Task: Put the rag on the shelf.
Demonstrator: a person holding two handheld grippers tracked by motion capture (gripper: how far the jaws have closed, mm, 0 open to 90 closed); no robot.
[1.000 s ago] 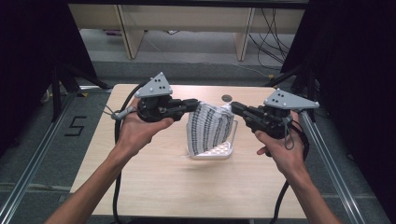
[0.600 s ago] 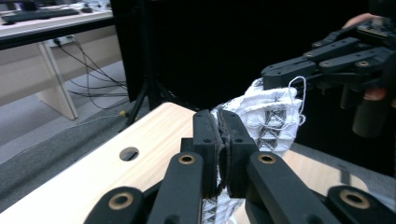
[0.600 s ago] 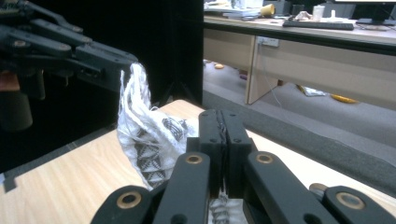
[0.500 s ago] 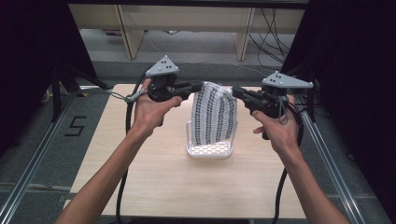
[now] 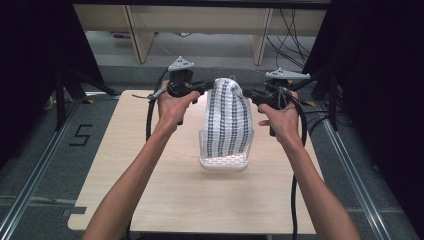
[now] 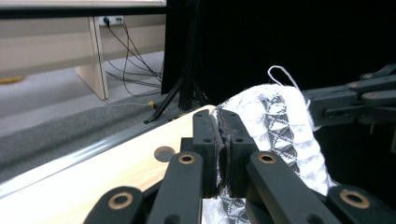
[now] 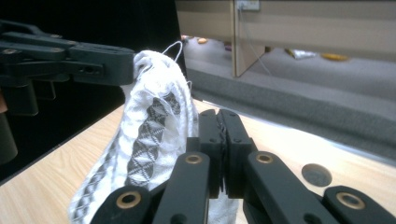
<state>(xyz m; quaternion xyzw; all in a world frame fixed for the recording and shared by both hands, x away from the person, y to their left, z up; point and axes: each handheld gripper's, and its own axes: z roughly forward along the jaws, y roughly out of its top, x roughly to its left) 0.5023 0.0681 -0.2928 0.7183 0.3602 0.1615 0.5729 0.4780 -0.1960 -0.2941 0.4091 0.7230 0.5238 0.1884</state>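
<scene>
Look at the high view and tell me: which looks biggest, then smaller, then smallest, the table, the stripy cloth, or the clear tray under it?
1. The table looks biggest by far.
2. The stripy cloth, held up by both hand-held grippers, comes next.
3. The clear tray looks smallest, though the cloth hides part of it, so this last place is less sure.

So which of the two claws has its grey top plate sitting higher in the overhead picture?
The left claw; its grey plate stands higher in that view than the right claw's plate.
</scene>
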